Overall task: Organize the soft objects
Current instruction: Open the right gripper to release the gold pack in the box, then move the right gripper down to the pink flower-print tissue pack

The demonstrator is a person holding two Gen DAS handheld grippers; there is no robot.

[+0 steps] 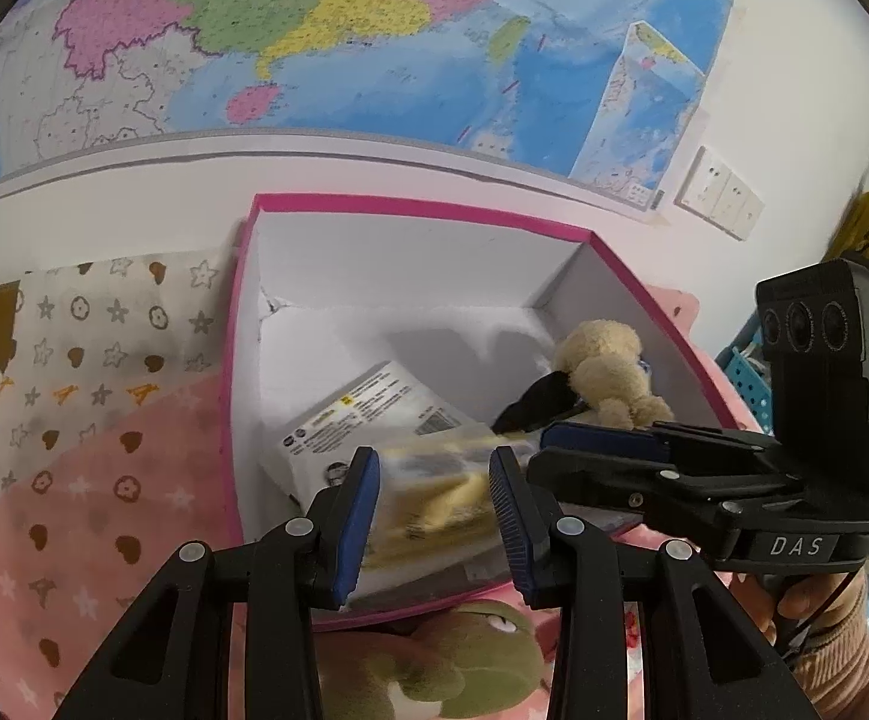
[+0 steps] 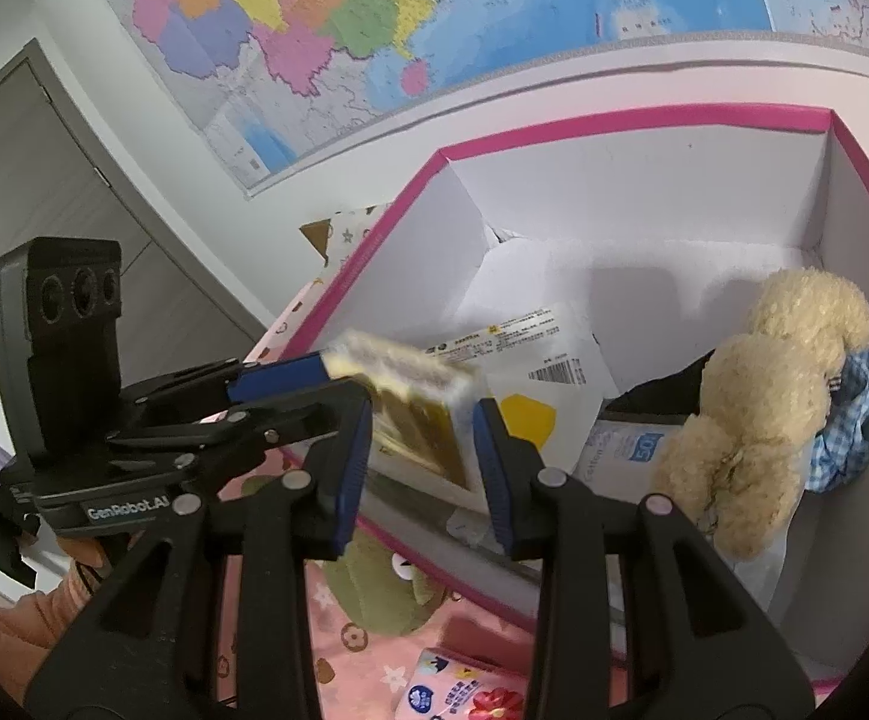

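Patterned pink blanket (image 1: 74, 450) at left, left gripper (image 1: 434, 510) and right gripper (image 2: 422, 456) each pinching an end of one yellow soft pack (image 1: 434, 492) over the near edge of the pink-rimmed box (image 1: 422, 207), beige plush toy (image 1: 608, 372) in its right corner, green plush (image 1: 464, 660) near, outside the box.

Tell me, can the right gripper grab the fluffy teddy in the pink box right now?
Probably not yet. The right gripper and left gripper are both shut on the yellow pack. The teddy lies uncovered in the pink box.
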